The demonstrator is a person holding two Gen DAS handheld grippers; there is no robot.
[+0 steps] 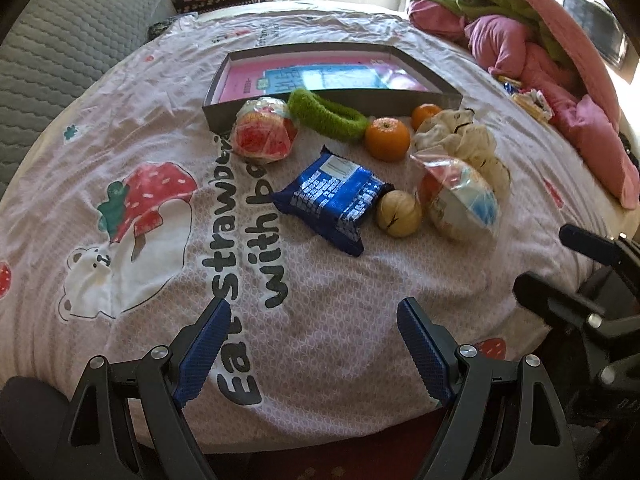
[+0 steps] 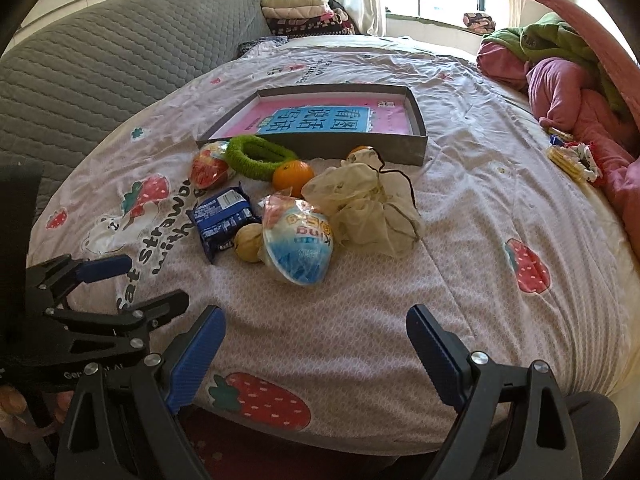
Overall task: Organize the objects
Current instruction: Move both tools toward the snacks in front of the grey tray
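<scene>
A shallow grey box [image 1: 332, 105] [image 2: 320, 149] with a pink book inside lies on the bed. In front of it lie a green fuzzy ring [image 1: 326, 114] [image 2: 260, 156], a red wrapped snack [image 1: 264, 132] [image 2: 210, 166], two oranges [image 1: 387, 138] [image 2: 292, 176], a blue snack pack [image 1: 332, 196] [image 2: 222, 218], a walnut [image 1: 399, 214] [image 2: 248, 242], a blue-white wrapped snack [image 1: 460, 196] [image 2: 298, 240] and a cream mesh bag [image 1: 464, 140] [image 2: 364, 208]. My left gripper [image 1: 314, 324] is open and empty, short of the pile. My right gripper [image 2: 316, 332] is open and empty, also short of it.
The bed has a strawberry-print sheet [image 1: 120, 208] [image 2: 480, 200]. A grey quilted headboard [image 2: 100, 68] is at the left. Pink and green clothes [image 1: 520, 32] [image 2: 568, 80] are piled at the right, with small packets [image 2: 572, 158] beside them. Folded blankets [image 2: 300, 12] lie by the window.
</scene>
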